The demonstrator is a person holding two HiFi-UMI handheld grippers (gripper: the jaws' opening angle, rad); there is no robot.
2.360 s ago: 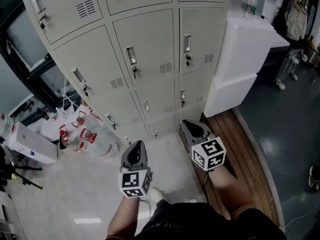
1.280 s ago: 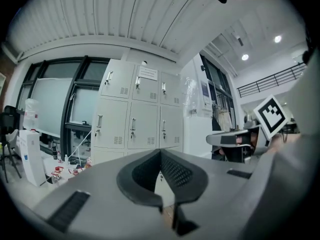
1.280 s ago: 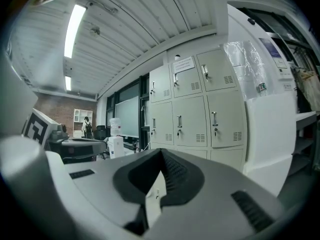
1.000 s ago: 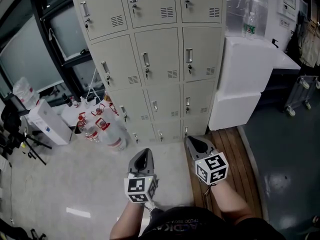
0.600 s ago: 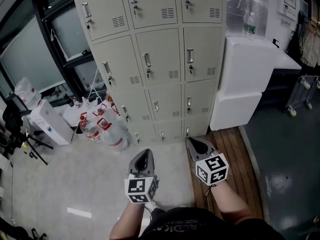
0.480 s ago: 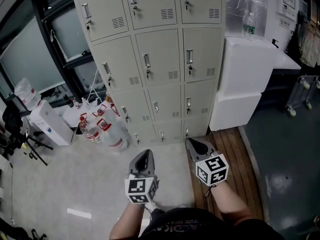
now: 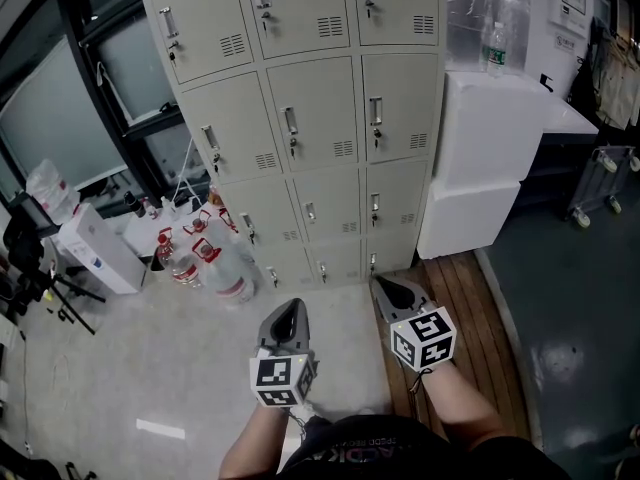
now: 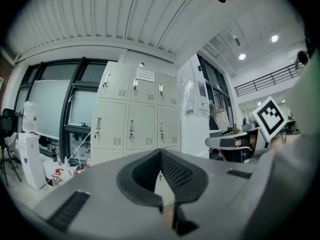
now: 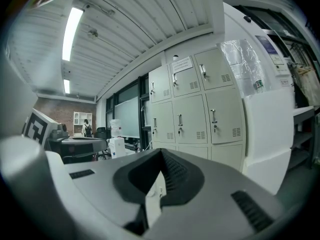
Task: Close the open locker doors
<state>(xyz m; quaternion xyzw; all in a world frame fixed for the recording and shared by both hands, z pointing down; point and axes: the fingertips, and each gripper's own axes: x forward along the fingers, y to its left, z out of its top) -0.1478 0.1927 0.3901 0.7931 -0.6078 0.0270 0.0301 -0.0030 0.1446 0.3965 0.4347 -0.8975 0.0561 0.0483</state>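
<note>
Locker bank with doors flush; both grippers idle in front of it.
The locker bank stands ahead of and above both tools and well apart from them. Its doors are upright, each with its handle near the left edge. Every door in view sits flush and none is ajar, so the task looks done, or any open door lies out of frame. The left gripper and right gripper are held side by side, low before the person, pointing roughly level at the bottom row. Both have their jaws together on nothing. The right gripper is slightly nearer the lockers, over the wooden boards.
</note>
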